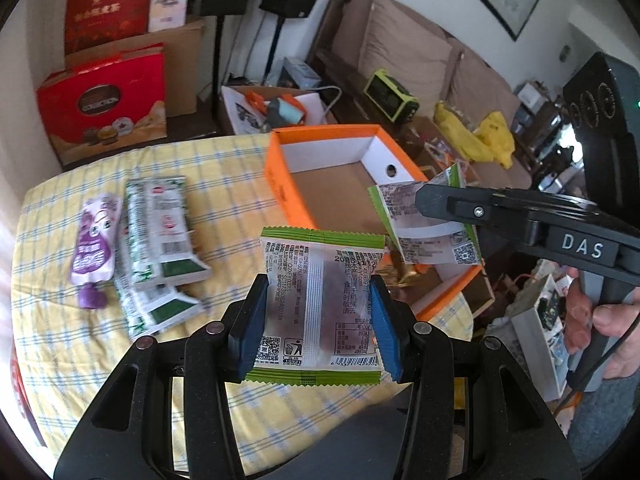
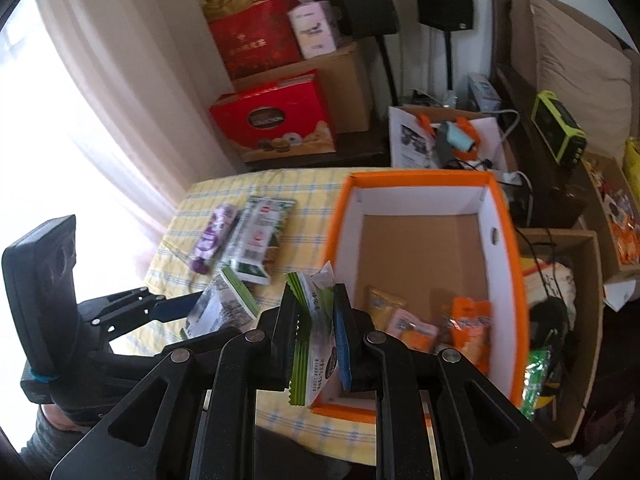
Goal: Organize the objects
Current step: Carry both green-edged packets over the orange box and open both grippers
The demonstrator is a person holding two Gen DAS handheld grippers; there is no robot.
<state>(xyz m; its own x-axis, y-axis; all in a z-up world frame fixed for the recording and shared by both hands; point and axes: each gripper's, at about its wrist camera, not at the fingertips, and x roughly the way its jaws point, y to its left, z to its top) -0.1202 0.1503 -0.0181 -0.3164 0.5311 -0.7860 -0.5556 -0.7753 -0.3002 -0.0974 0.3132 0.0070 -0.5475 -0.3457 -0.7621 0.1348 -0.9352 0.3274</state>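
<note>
Left gripper point(image 1: 318, 320) clamping one green-edged packet point(image 1: 320, 304), right gripper point(image 2: 316, 320) pinching another packet point(image 2: 314, 344), one orange box point(image 2: 508, 264)

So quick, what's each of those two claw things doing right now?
Left gripper: closed on a green-edged snack packet.
Right gripper: closed on another green snack packet.

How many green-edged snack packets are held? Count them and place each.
2. One packet is clamped in the left gripper; the other packet in the right gripper, by the orange box. Others may be hidden inside it.
</note>
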